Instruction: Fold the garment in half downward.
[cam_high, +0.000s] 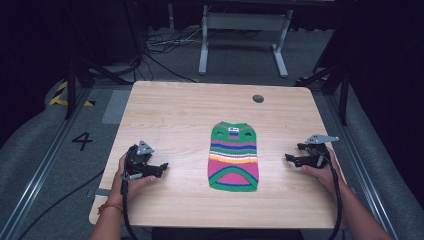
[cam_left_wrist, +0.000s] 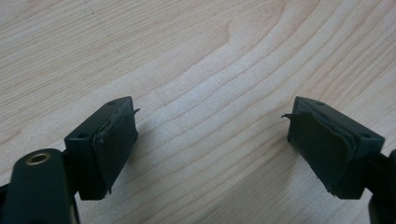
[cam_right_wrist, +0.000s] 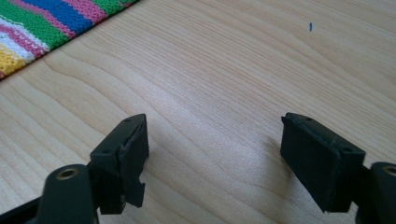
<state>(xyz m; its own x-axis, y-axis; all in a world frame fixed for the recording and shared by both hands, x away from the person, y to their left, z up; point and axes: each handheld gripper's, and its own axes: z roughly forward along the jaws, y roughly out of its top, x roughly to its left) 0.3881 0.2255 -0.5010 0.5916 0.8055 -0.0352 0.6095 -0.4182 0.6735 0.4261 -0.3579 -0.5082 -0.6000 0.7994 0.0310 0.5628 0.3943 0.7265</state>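
While both claws rest on the bench (cam_high: 165, 107) with nothing between their jaws, the sweater (cam_high: 233, 156) lies flat and untouched, slightly right of the bench's centre line and nearer the near edge than the far edge. Its neck end faces the far edge; its hem faces the near edge.

The left claw (cam_high: 161, 167) sits close to the left edge, well apart from the sweater, jaws spread wide and pointing toward it. In the left gripper view its pads (cam_left_wrist: 116, 140) frame bare wood. The right claw (cam_high: 291, 159) sits near the right edge, jaws likewise spread wide and pointing toward the sweater. In the right gripper view the striped knit (cam_right_wrist: 42, 23) appears at the upper left, ahead of the jaws and apart from them.

The step in hand is judged to be the approach to the sweater, probably for folding.

Recommended procedure:
1. Move each claw inward toward its own side edge of the sweater, keeping the jaws spread until the fabric lies between them.
2. Bring the lower jaw in low, touching the bench, so it slides under the knit rather than pushing it into a ridge.
3. Take both sides at matching stripes, so the sweater lifts level.
4. Close firmly; knit is soft and may slip from a light pinch.

Caution: a shallow grip may catch the top layer alone and separate the two layers.
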